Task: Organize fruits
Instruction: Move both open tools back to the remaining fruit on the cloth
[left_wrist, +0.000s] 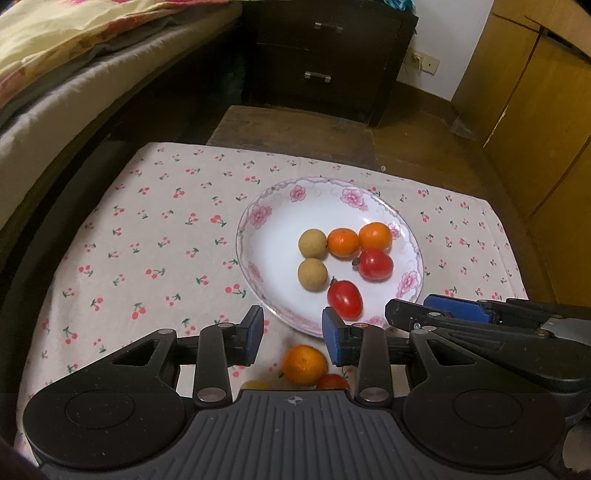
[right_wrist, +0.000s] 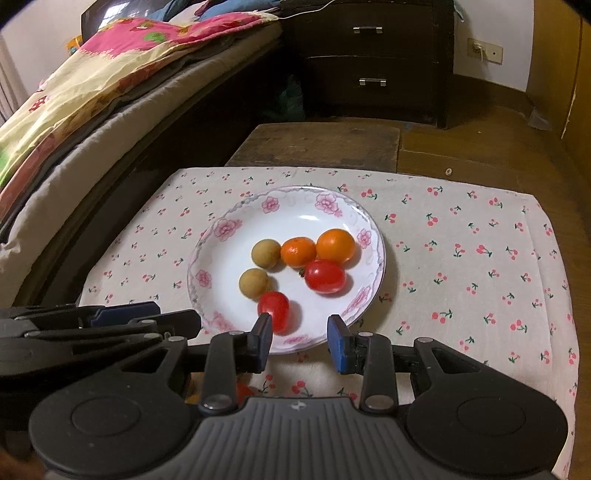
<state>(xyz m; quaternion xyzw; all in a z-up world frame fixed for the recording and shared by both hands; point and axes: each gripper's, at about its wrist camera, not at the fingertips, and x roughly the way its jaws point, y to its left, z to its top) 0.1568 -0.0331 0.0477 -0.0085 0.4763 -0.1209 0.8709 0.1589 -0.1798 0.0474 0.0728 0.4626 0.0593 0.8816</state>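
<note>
Your plate (left_wrist: 258, 236) sits mid-worktop (left_wrist: 147, 240) on the cherry-print cloth and carries six fruits: two tan longans (left_wrist: 312, 243), two oranges (left_wrist: 343, 242) and two red tomatoes (left_wrist: 376, 264). Off the plate, at the near edge, lie one more orange (left_wrist: 304, 364), one tomato (left_wrist: 332, 381) touching it, and a yellowish fruit (left_wrist: 255, 384), mostly hidden. Your left tongs (left_wrist: 293, 334) are spread wide and grip nothing, hovering above that loose orange. Your right tongs (right_wrist: 300, 341) gape too, empty, level over the plate's near rim, just beside the left ones.
</note>
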